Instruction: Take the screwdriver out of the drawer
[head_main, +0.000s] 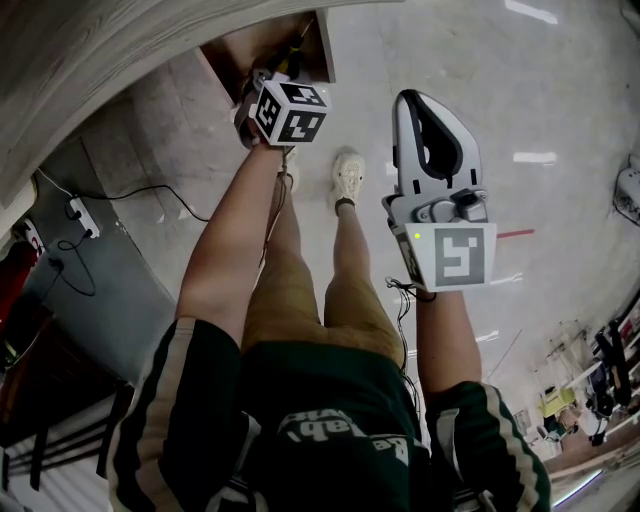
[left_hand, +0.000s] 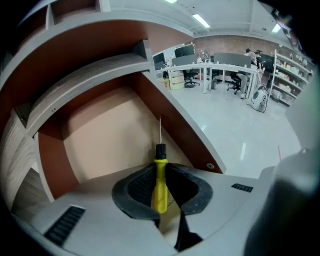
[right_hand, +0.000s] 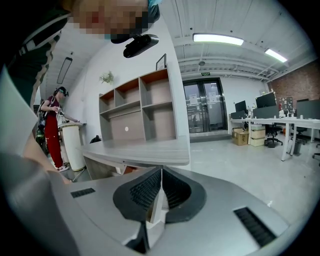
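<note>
M: Pale glossy floor (head_main: 480, 60) of an open office, desks and chairs far off. Wood-grain desk edge (head_main: 120, 50) at upper left of the head view. Drawer location?

K: Under that desk edge, drawer (head_main: 240, 55) standing open: brown side walls, tan bottom. Visible from above, beyond the knees.

M: Screwdriver?

K: Screwdriver (left_hand: 160, 165) inside the drawer, near the right-hand wall as seen in the left gripper view. Yellow handle, black collar, thin metal shaft pointing away from the camera.

M: Left gripper?

K: Left gripper (left_hand: 160, 181) reaching down into the drawer. Jaws partly closed, ribbed pads pressed on both sides of the yellow handle. Handle lengthwise between the pads, black collar just clear of the tips.

M: Lifted, or lying on the bottom?

K: Not possible to tell from either view.

M: Right gripper?

K: Right gripper (right_hand: 161, 172) held out over the floor, well apart from the drawer, pointing nearly level. Jaws fully together, nothing between them.

M: Else in sight?

K: Grey tabletop (right_hand: 145, 150) and open shelf unit (right_hand: 145, 110) ahead of the right gripper. Person in red (right_hand: 51, 125) standing at left. White power strip (head_main: 80, 212) with black cable on the floor beside the desk.
</note>
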